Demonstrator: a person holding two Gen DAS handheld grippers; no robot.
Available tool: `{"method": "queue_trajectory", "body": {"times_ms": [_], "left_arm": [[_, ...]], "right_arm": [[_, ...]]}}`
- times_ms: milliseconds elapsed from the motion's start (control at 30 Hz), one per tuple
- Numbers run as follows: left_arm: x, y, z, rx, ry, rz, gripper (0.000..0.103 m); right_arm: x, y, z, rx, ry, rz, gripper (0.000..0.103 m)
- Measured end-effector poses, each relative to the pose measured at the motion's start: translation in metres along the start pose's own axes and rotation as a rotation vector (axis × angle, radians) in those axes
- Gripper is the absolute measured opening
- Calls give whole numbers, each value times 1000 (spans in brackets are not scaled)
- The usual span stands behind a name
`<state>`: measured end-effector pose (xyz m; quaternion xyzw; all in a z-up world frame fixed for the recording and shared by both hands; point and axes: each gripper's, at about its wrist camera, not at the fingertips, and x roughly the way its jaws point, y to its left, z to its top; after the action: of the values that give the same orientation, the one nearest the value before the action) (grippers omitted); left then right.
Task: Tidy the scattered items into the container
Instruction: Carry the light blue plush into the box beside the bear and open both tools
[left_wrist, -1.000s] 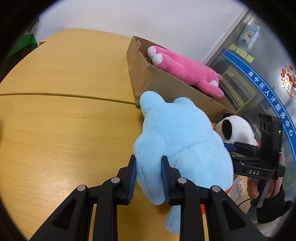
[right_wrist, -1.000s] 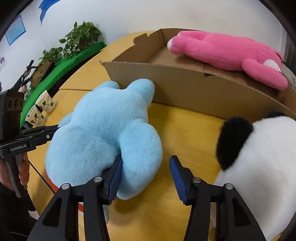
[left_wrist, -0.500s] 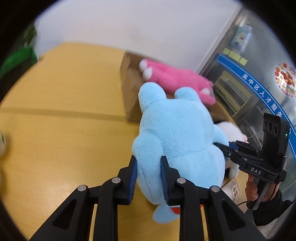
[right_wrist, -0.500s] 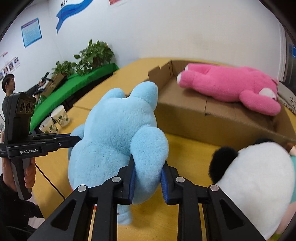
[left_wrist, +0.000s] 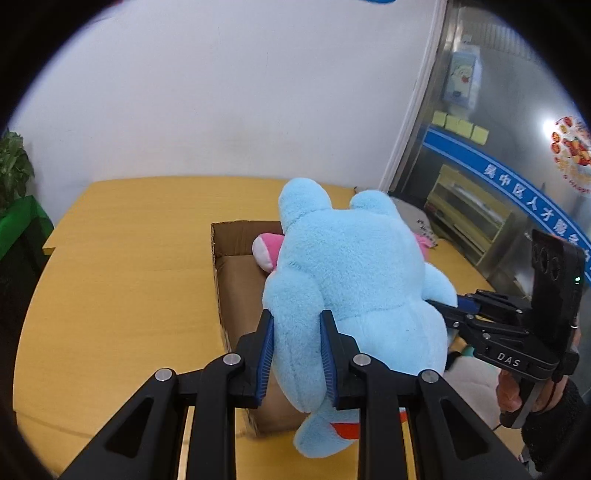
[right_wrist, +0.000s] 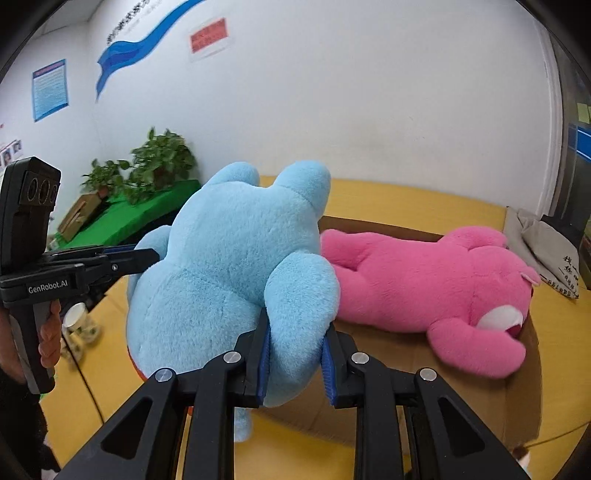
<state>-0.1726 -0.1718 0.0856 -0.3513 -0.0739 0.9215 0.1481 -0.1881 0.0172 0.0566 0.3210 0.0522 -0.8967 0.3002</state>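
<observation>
While both tongs clamp blue plush (left_wrist: 347, 280) | cardboard box (right_wrist: 517, 391): pink plush (right_wrist: 424, 284) inside

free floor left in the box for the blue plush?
Yes: bare cardboard floor between the cardboard box's left wall and the pink plush. The right side is crowded, filled by that plush. The blue plush hangs over the box.

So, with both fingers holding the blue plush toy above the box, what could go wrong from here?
1. Each gripper pinches only a soft limb of the blue plush toy, so it may slip out.
2. The pink plush toy already fills much of the cardboard box; the blue one could land on top and roll out.
3. The toy's hanging lower part might catch the box wall.
</observation>
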Motion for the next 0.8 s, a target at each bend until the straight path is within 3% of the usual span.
{"method": "queue_trajectory", "body": {"times_ms": [167,267,500,633,700,800], "left_arm": [[83,11,-2,3,154,71,23],[116,19,-12,6,230,124,23],[107,30,-22,-12,246,167,22],[99,30,-19,-17,221,181,23],[103,30,-20,-1,248,207,24],[106,25,-25,46,260,241,27]], "right_arm": [[59,-31,-1,23,108,-32,25],[104,-35,-10,37,260,1,25],[109,-26,-2,84,308,125,25],[128,-24,-18,92,382,109,25],[132,-24,-22,103,396,111,25],[125,-28,-23,88,372,73,37]]}}
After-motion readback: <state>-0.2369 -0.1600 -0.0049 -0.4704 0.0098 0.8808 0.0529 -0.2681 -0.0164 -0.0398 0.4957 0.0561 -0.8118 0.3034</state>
